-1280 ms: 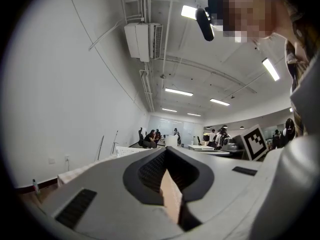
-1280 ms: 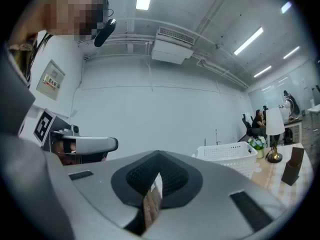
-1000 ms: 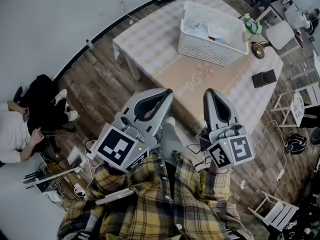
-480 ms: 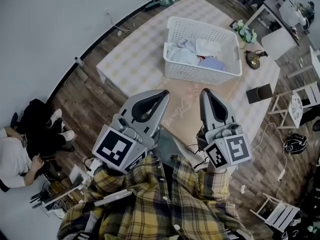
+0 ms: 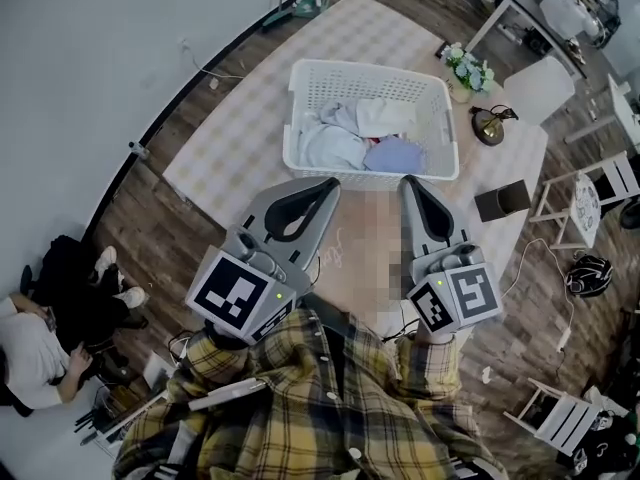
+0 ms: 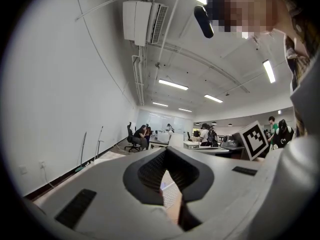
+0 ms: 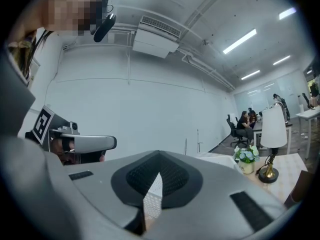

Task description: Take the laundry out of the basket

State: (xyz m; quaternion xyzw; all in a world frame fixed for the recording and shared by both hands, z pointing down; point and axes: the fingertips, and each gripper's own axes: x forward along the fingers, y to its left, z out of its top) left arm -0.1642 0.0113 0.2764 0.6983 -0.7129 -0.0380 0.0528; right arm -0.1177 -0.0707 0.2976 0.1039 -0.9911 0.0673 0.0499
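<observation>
Left tongs [image 5: 333, 183] and right tongs [image 5: 411, 182]: both pressed together, empty, near the basket [image 5: 370, 176]. Basket sits on the surface [image 5: 240, 128]. Laundry [image 5: 335, 140] heaped inside looks soft, light and limp; best pinched at a raised top fold.

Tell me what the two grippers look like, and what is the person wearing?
Both the left gripper and the right gripper are smooth grey shells tapering to a point, with black ridged pads inside. Each carries a white cube printed with black square markers and a tiny green light. The person wears a yellow plaid shirt.
</observation>
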